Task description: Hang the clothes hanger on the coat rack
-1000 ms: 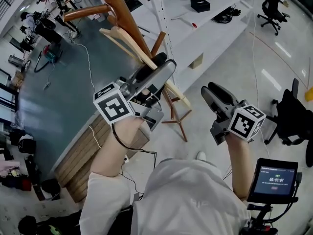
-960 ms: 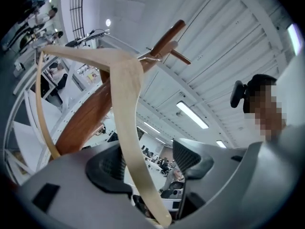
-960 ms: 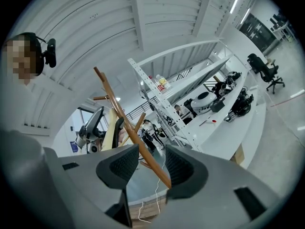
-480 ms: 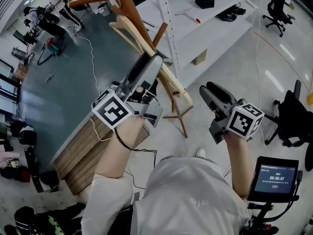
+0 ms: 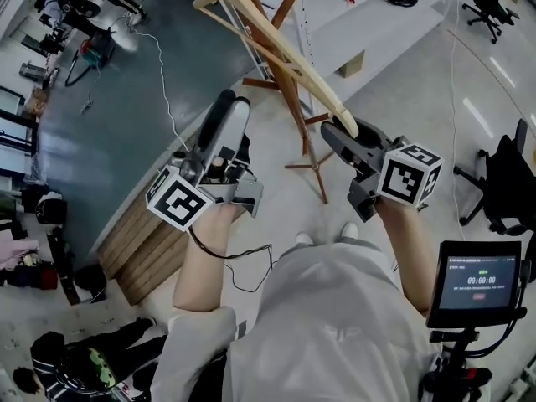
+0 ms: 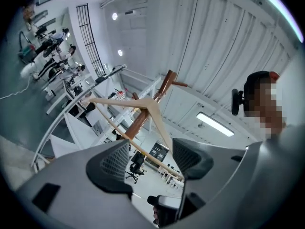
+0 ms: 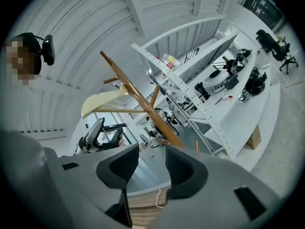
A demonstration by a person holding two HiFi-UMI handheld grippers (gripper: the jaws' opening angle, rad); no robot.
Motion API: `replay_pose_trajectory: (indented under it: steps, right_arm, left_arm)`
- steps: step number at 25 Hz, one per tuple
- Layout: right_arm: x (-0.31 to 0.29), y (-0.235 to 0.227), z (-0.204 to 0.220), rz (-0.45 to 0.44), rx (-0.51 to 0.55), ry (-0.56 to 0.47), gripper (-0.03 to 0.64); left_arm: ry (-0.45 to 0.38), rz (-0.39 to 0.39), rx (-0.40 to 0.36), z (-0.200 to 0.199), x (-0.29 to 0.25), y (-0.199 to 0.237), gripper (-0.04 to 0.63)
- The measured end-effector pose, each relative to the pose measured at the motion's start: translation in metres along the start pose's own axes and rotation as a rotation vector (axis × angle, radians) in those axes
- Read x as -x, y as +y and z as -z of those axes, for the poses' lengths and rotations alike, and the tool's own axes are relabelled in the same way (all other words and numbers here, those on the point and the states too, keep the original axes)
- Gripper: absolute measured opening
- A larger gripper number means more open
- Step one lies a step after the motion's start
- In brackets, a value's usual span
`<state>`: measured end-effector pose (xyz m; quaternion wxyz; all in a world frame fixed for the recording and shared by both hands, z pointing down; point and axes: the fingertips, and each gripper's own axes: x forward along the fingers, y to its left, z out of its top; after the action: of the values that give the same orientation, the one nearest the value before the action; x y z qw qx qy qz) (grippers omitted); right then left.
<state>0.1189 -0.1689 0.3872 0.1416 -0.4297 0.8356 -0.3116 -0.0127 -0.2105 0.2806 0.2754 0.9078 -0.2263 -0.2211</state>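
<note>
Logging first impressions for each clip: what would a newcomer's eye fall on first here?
A pale wooden hanger slants against the brown coat rack, top centre of the head view. Below it, the left gripper and the right gripper point up towards it, jaws apart and empty. A small screen glows at the lower right.

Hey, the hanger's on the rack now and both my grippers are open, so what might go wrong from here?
1. In the head view the right gripper, open and empty, looks close to the lower end of the hanger. A careless swing could knock it.
2. How its hook sits on the coat rack isn't visible, so a bump might drop it.
</note>
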Motion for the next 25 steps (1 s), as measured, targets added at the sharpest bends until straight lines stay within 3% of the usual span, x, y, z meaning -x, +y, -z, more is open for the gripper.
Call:
replay_pose_trajectory:
  steps: [5,13,18,25]
  right_arm:
    - [-0.021,0.041,0.038,-0.074,-0.02,0.085,0.183]
    - [-0.061,0.119,0.113,-0.247,-0.015,0.244,0.183]
    - [-0.089,0.129,0.142,-0.308,-0.001,0.305,0.183]
    - [-0.103,0.162,0.172,-0.401,0.036,0.362,0.183]
  left_arm:
    - [-0.066,-0.088,0.025,-0.001,0.06,0.004,0.275]
    - [-0.208,-0.295,0.073,0.007,0.193,0.018,0.275]
    - [-0.27,-0.386,0.086,0.019,0.236,0.037,0.275]
    - [-0.29,-0.492,0.075,0.034,0.279,0.033,0.251]
